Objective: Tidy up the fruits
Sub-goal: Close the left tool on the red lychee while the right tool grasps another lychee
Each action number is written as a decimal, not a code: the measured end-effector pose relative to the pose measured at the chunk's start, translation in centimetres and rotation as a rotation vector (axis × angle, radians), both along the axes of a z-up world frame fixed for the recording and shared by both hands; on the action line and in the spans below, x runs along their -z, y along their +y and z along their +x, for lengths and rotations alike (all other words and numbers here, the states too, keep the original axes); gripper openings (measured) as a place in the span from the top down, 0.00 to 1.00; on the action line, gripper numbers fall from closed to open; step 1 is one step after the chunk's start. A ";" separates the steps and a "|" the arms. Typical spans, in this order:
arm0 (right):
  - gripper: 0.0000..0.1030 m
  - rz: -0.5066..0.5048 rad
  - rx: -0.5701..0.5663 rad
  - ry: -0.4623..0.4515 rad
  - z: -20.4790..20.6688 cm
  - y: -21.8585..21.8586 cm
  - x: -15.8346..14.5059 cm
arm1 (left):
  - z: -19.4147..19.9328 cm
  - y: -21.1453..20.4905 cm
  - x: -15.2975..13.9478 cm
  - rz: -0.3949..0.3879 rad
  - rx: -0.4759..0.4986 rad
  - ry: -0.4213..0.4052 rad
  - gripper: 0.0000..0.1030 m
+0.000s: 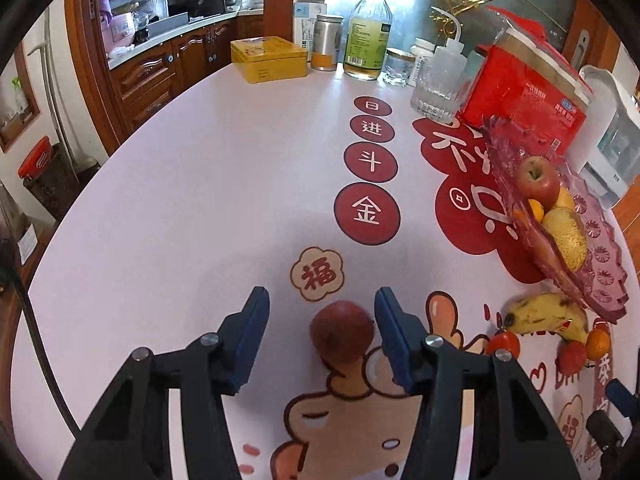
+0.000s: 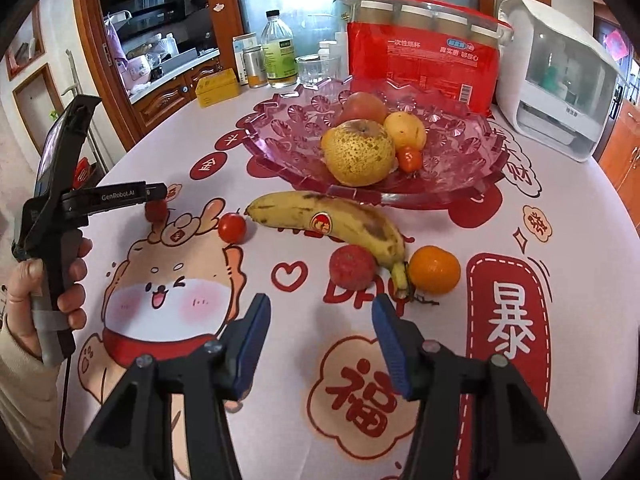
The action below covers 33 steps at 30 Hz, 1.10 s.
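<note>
My left gripper [image 1: 320, 300] is open, with a small dark red fruit [image 1: 342, 333] on the tablecloth between its blue fingers, close to the right one. In the right wrist view that fruit [image 2: 155, 211] shows under the left gripper's tip. My right gripper [image 2: 318, 308] is open and empty, just short of a red lychee [image 2: 352, 266], a spotted banana [image 2: 332, 222], an orange [image 2: 434, 269] and a small tomato [image 2: 232, 228] lying loose on the cloth. The pink glass bowl [image 2: 280, 128] holds a pear [image 2: 357, 152], an apple [image 2: 364, 107] and smaller fruits.
A red pack of paper cups [image 2: 424, 64] and a white appliance [image 2: 560, 92] stand behind the bowl. Bottles [image 1: 368, 28], a glass [image 1: 434, 92] and a yellow tin [image 1: 268, 58] line the far edge of the table. Wooden cabinets [image 1: 148, 76] lie beyond.
</note>
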State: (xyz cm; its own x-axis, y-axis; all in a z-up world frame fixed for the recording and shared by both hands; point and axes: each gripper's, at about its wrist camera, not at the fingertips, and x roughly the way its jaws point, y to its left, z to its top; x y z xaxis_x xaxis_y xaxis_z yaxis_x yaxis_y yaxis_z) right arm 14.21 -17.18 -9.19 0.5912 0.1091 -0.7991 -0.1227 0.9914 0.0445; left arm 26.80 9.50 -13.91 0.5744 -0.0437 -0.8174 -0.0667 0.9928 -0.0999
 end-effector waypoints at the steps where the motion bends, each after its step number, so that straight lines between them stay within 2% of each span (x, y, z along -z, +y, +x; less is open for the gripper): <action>1: 0.49 0.002 0.000 0.001 0.1 -0.1 0.1 | 0.1 -0.2 0.1 0.002 0.008 -0.001 0.48; 6: 0.49 -0.017 0.004 -0.019 0.4 -0.1 0.2 | 0.5 -0.9 1.1 -0.008 0.037 0.004 0.49; 8: 0.49 -0.025 0.016 -0.025 0.6 -0.4 0.4 | 0.4 -1.1 1.3 -0.019 0.047 0.002 0.61; 10: 0.49 -0.031 0.030 -0.021 0.9 -0.7 0.7 | 0.4 -1.4 1.5 -0.024 0.059 0.002 0.69; 13: 0.49 -0.023 0.044 0.005 1.6 -1.2 1.5 | 0.0 -1.9 1.6 -0.001 0.064 -0.015 0.69; 19: 0.51 -0.012 0.061 0.026 2.9 -1.3 2.6 | -1.2 -2.5 0.9 -0.040 0.091 -0.044 0.70; 24: 0.60 -0.008 0.075 0.048 4.2 -1.2 3.7 | -2.6 -2.8 0.0 -0.109 0.120 -0.054 0.70; 29: 0.64 -0.009 0.077 0.056 4.7 -0.9 4.5 | -4.3 -3.0 -0.3 -0.222 0.165 -0.044 0.70; 33: 0.64 -0.011 0.076 0.045 5.0 -0.6 4.6 | -5.3 -3.6 -0.7 -0.229 0.178 -0.044 0.70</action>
State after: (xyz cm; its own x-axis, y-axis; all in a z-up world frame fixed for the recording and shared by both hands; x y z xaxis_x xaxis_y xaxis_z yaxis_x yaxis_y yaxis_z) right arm 19.23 -17.83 -13.78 0.5611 0.0568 -0.8258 -0.0455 0.9983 0.0377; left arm 21.50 5.86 -13.20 0.5758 -0.3278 -0.7490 0.1163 0.9396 -0.3218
